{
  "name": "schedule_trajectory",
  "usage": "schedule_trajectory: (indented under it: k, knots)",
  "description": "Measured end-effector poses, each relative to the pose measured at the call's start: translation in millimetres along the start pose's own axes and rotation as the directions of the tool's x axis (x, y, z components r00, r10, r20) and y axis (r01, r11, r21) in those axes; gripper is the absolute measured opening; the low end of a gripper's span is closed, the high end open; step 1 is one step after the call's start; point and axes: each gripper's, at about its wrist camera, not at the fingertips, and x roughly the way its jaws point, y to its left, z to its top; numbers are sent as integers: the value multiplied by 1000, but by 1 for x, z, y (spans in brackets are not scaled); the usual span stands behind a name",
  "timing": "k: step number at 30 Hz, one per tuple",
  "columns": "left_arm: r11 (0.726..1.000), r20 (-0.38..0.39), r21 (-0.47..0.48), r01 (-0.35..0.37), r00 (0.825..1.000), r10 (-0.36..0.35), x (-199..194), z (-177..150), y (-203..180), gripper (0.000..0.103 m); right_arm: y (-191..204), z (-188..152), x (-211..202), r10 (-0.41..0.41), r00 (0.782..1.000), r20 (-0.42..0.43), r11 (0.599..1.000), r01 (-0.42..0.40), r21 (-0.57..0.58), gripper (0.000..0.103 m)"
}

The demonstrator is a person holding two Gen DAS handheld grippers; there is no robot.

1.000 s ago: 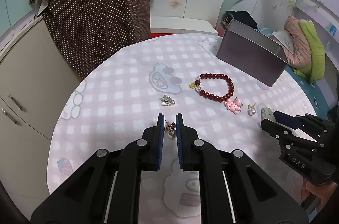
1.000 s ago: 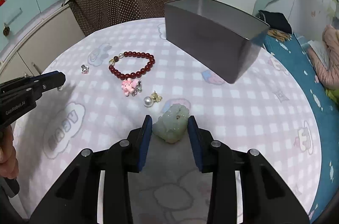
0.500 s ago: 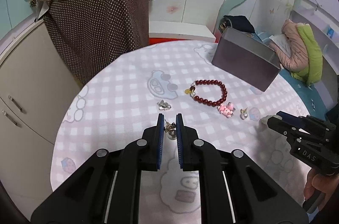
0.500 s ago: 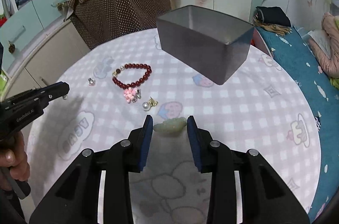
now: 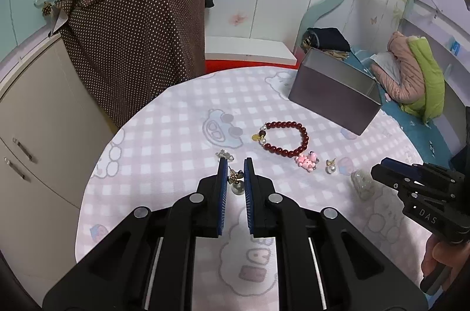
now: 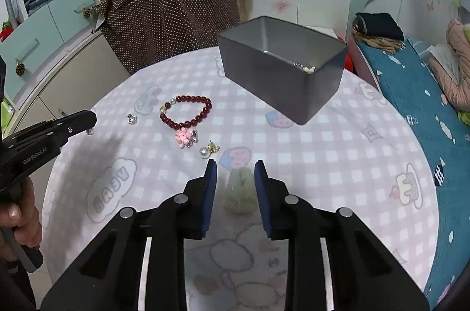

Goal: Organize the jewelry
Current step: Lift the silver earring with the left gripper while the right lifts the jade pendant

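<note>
My left gripper (image 5: pixel 236 164) is shut on a pearl earring (image 5: pixel 236 184) with a gold top and holds it above the checked tablecloth (image 5: pixel 164 152). My right gripper (image 6: pixel 235 165) is shut on a pale green jade pendant (image 6: pixel 239 190), also lifted; the pendant also shows in the left wrist view (image 5: pixel 362 184). A red bead bracelet (image 6: pixel 185 111) with a pink charm (image 6: pixel 183 137), a second pearl earring (image 6: pixel 205 151) and a small silver earring (image 6: pixel 131 118) lie on the cloth. The grey metal box (image 6: pixel 282 64) stands behind, with a pearl piece (image 6: pixel 307 69) inside.
A brown dotted cover (image 5: pixel 132 34) drapes a chair behind the round table. A beige cabinet (image 5: pixel 35 128) stands at the left. A bed with blue sheet (image 6: pixel 420 93) and pink and green clothes (image 5: pixel 411 75) is at the right.
Both grippers have risen and pulled back from the table with their pieces. The box and bracelet look smaller and farther, and the box's inside now shows.
</note>
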Motion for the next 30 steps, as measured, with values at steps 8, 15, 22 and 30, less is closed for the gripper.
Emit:
schedule_trajectory:
  k: [8,15,22,30]
  knots:
    - [1000,4,0,3,1000,-3,-2,-1,0,11,-8,-7,8,-27,999,-46,999,29,33,25]
    - [1000,-14,-14,-1,1000,1,1,-8,5,11,-7,-14,19,-24,996,-90,999,27,28,51]
    - [999,-20,-33,-3,1000,2,0,-13,13,11,17,-14,31,-94,992,-83,989,83,-126,26]
    - [1000,-17,-20,1,1000,-1,0,-14,17,11,9,-19,20,-75,994,-86,993,66,-98,26]
